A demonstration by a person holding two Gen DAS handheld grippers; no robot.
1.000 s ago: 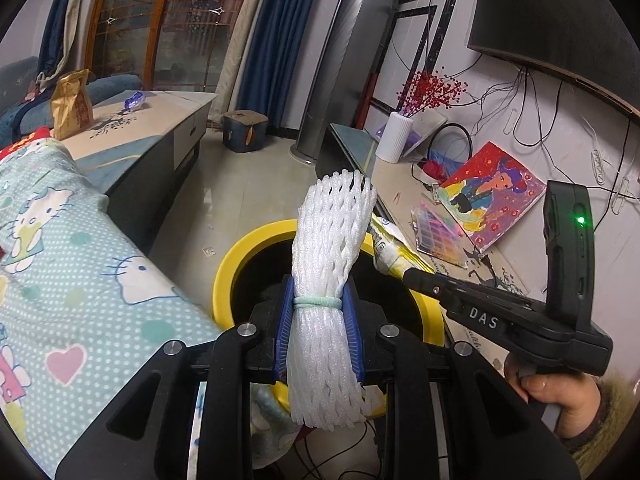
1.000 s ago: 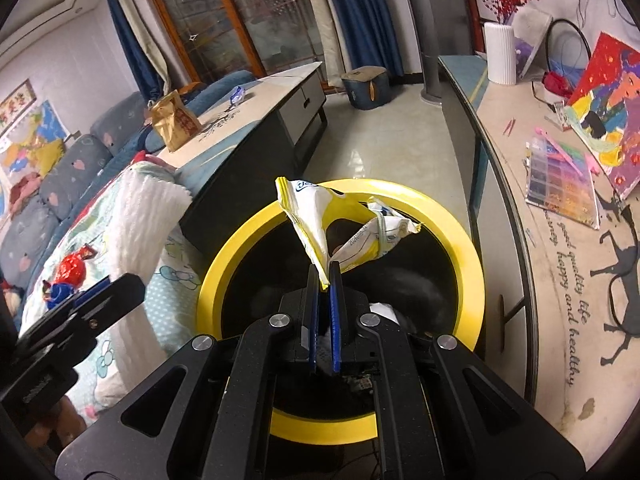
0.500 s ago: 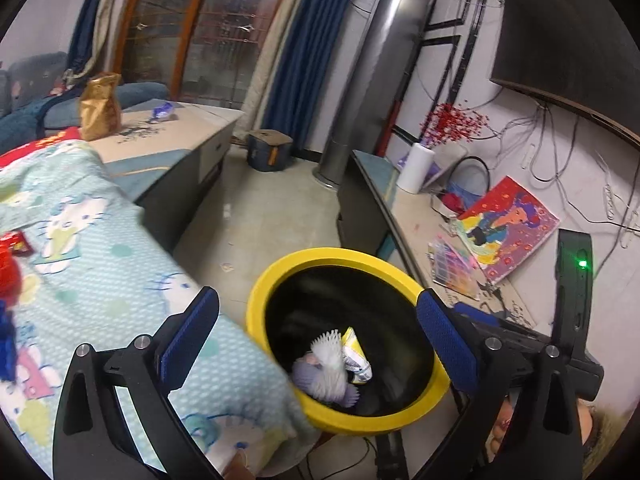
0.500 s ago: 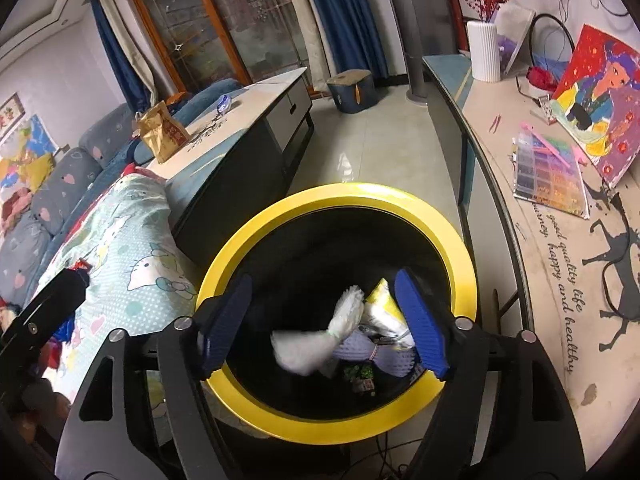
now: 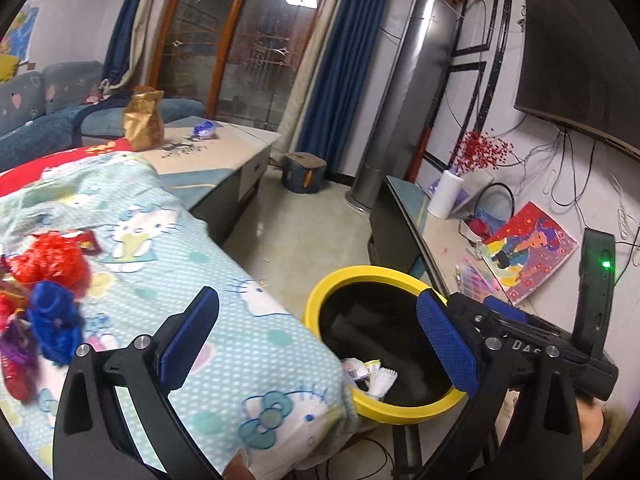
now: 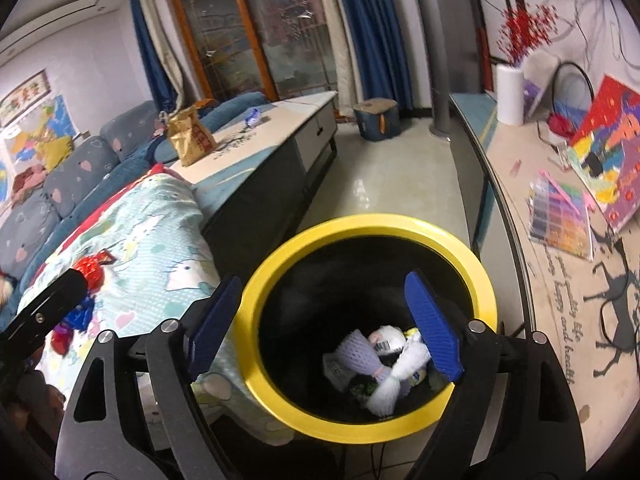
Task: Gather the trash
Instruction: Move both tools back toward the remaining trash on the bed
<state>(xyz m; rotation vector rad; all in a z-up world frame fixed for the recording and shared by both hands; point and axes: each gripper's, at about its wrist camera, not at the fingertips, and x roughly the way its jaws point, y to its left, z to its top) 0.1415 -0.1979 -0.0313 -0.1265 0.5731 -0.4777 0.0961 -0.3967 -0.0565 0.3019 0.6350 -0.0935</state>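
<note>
**Both tools empty over the bin**

My left tool [image 5: 316, 336] tilts downward with its jaws spread wide and nothing between them, one finger over the bed cover [image 5: 168, 264], the other over the yellow-rimmed bin [image 5: 360, 274]. My right tool [image 6: 324, 320] angles down above the bin's mouth, its jaws opening, nothing between the pads [image 6: 432, 324]. The trash [image 6: 380, 364], a white foam net and crumpled wrappers, lies at the bottom of the bin. More red and blue wrappers [image 5: 48, 280] sit on the bed cover to my left.
</note>
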